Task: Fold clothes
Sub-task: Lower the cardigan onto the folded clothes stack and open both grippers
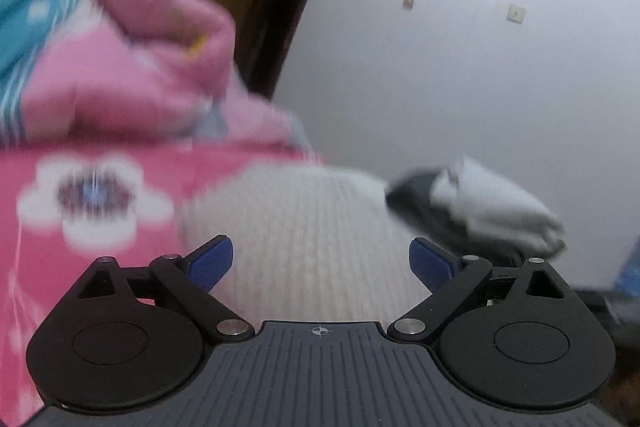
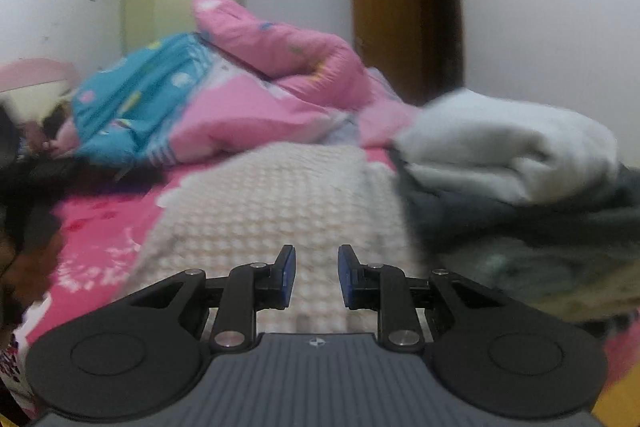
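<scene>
A cream knitted sweater [image 1: 312, 211] lies spread flat on a pink flowered bed sheet [image 1: 32, 267]. My left gripper [image 1: 322, 259] hovers over the sweater's near part, jaws wide open and nothing between the blue pads. In the right wrist view the same sweater [image 2: 272, 203] stretches away from my right gripper [image 2: 317, 271]. Its pads stand a narrow gap apart with only the knit surface seen beyond them, so it grips nothing. To the right sits a pile of clothes, a white garment [image 2: 500, 143] on top of dark grey ones [image 2: 500, 223].
A bunched pink and blue quilt [image 2: 248, 95] fills the far side of the bed, also the quilt [image 1: 132, 67] at upper left. A brown door [image 2: 384, 15] and a pale wardrobe [image 2: 180, 3] stand against the white walls. The white garment [image 1: 492, 199] marks the pile's edge.
</scene>
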`<action>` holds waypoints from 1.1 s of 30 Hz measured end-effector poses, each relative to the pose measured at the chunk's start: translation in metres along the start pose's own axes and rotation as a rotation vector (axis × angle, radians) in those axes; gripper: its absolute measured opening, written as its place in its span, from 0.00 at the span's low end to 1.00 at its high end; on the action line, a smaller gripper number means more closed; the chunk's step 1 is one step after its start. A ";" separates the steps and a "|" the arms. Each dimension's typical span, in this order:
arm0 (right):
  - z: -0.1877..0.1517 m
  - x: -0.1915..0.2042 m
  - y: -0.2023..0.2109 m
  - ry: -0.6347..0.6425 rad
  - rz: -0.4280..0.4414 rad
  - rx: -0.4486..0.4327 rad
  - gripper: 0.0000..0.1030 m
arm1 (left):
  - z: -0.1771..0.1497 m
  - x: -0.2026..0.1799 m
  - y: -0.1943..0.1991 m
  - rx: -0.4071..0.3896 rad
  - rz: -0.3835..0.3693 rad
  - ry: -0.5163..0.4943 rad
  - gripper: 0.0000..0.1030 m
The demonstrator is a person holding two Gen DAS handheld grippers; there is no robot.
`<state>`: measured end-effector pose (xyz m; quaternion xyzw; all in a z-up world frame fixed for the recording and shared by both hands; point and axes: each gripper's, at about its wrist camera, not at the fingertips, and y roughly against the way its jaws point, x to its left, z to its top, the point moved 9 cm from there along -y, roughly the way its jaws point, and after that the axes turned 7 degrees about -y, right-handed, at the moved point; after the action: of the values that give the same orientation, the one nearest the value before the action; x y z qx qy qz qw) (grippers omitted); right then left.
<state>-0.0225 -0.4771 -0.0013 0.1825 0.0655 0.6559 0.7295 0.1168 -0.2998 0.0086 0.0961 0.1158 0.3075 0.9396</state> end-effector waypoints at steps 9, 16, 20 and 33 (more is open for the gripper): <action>-0.014 -0.006 -0.027 0.032 -0.056 0.014 0.24 | -0.027 0.003 -0.092 0.114 0.048 -0.129 0.85; -0.014 0.006 -0.004 0.020 0.010 -0.016 0.24 | -0.010 0.032 -0.073 0.120 0.019 0.008 0.85; -0.026 0.076 0.016 0.054 0.268 0.032 0.24 | -0.011 0.076 -0.057 0.118 0.137 0.182 0.88; -0.116 0.181 -0.048 0.974 -0.081 0.060 0.03 | -0.042 0.078 -0.076 0.215 0.050 0.371 0.88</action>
<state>0.0075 -0.2821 -0.0991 -0.1273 0.4250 0.6339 0.6335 0.2085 -0.3081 -0.0630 0.1404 0.3166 0.3290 0.8785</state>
